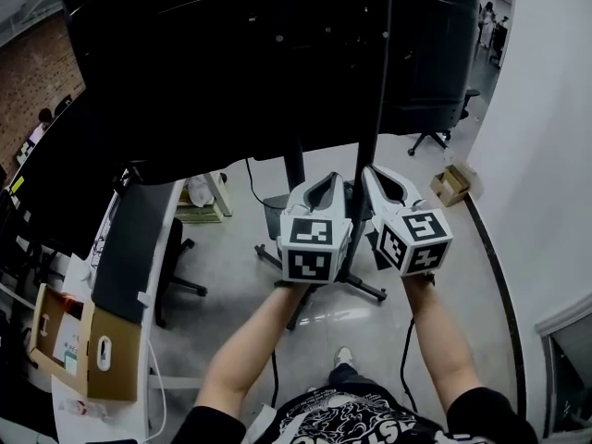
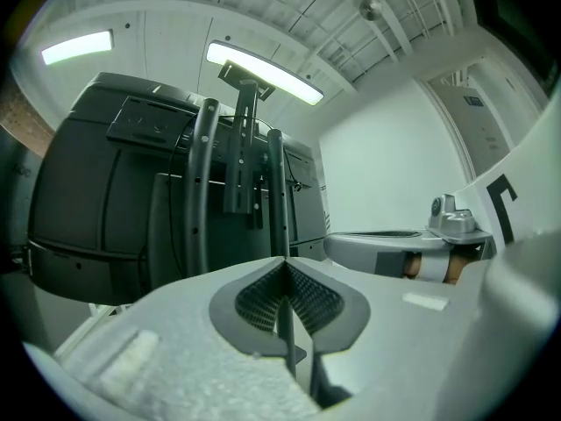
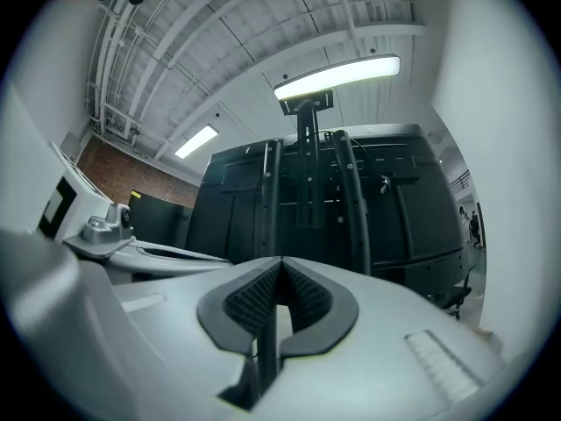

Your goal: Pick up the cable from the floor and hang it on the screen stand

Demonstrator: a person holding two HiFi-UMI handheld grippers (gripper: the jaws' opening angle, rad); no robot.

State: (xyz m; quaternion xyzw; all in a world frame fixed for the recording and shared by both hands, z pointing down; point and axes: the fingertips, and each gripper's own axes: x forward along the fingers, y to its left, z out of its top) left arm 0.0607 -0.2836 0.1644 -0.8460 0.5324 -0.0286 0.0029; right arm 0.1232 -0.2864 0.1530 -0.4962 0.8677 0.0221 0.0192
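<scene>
Near the screen stand (image 1: 376,81), left gripper (image 1: 326,180) and right gripper (image 1: 374,172) closed, empty.

layout check: screen stand (image 1: 371,109) dead ahead, screen (image 1: 231,63) mounted up on it | left claw (image 1: 326,181) and right claw (image 1: 372,172) side by side, just in front of its pole | tabletop (image 1: 118,418) off left with a box (image 1: 83,340) on it, chair (image 1: 172,257) right beside | carton (image 1: 450,185) on the floor (image 1: 231,276) far right, near the wall (image 1: 546,155)
</scene>
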